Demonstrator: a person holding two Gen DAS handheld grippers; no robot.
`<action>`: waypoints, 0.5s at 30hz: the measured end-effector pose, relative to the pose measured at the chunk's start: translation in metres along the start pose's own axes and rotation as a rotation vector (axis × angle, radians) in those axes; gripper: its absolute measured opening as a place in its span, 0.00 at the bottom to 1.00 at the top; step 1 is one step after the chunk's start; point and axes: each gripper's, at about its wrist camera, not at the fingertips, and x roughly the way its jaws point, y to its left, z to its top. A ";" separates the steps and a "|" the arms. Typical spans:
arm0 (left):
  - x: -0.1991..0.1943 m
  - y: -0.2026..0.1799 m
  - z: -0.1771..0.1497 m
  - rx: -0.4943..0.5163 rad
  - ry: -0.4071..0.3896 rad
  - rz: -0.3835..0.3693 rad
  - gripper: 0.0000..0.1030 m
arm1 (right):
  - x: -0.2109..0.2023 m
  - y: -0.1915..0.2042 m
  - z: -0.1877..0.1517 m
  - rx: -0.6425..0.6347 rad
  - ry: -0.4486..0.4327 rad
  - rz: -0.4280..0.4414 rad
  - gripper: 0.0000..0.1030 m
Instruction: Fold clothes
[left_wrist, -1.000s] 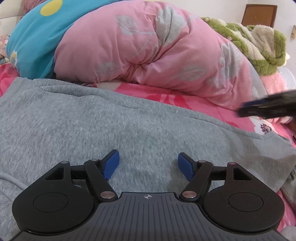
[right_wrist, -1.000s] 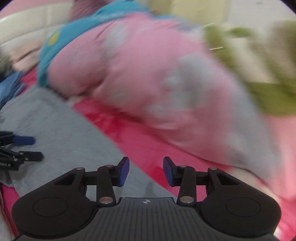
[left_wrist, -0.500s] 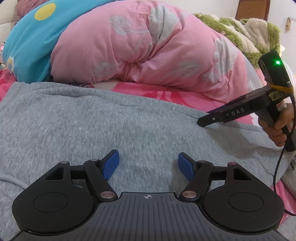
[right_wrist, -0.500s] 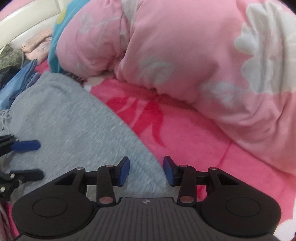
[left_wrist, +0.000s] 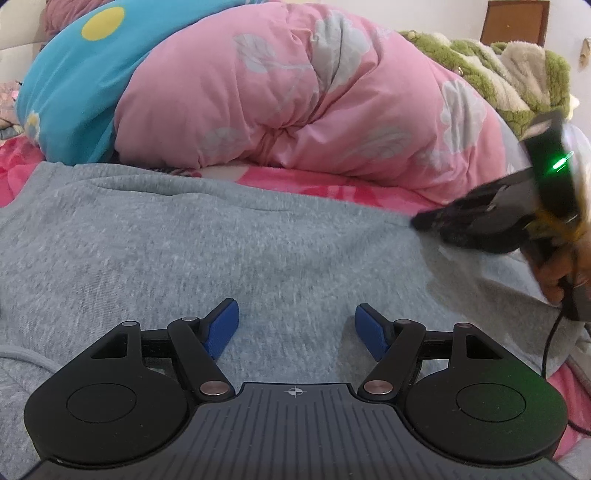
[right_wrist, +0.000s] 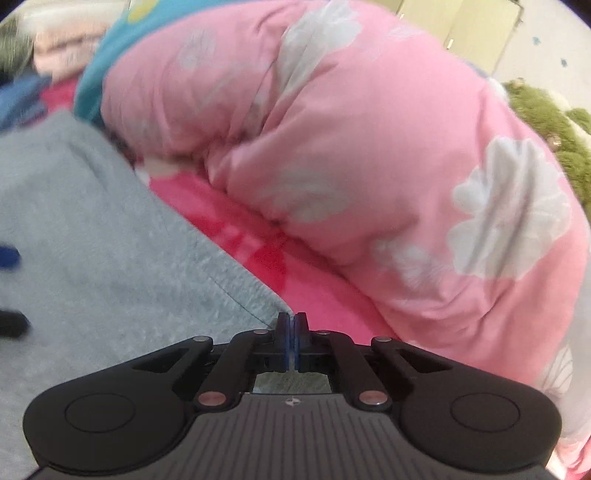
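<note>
A grey knit garment (left_wrist: 221, 251) lies spread flat on the bed. My left gripper (left_wrist: 297, 326) hovers low over its near part, blue pads wide apart with only flat cloth below them. In the right wrist view, my right gripper (right_wrist: 291, 325) has its blue pads pressed together on the far edge of the grey garment (right_wrist: 110, 258), whose hem runs to a point at the fingertips. The left wrist view shows the right gripper (left_wrist: 419, 222) at that edge, held by a hand (left_wrist: 554, 273). A blurred left finger (right_wrist: 7, 256) shows at the right wrist view's left border.
A bulky pink floral duvet (left_wrist: 295, 110) is heaped just behind the garment, with a blue cover (left_wrist: 74, 74) at its left and a green fleece blanket (left_wrist: 517, 74) at its right. A strip of red-pink bedsheet (left_wrist: 332, 188) lies between. A black cable (left_wrist: 550, 350) hangs from the right gripper.
The right gripper came down and leftward to the garment's far right edge, and its jaws went from apart to pressed together there. The left gripper stayed put, still open.
</note>
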 end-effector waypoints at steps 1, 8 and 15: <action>0.000 0.000 0.000 0.000 0.000 -0.001 0.69 | 0.007 0.001 -0.003 -0.003 0.015 -0.005 0.00; 0.000 0.001 0.000 0.000 0.003 -0.003 0.70 | -0.014 -0.031 0.000 0.116 -0.003 -0.111 0.08; 0.001 0.000 0.000 0.004 0.006 -0.002 0.71 | -0.114 -0.141 -0.057 0.550 -0.055 -0.188 0.42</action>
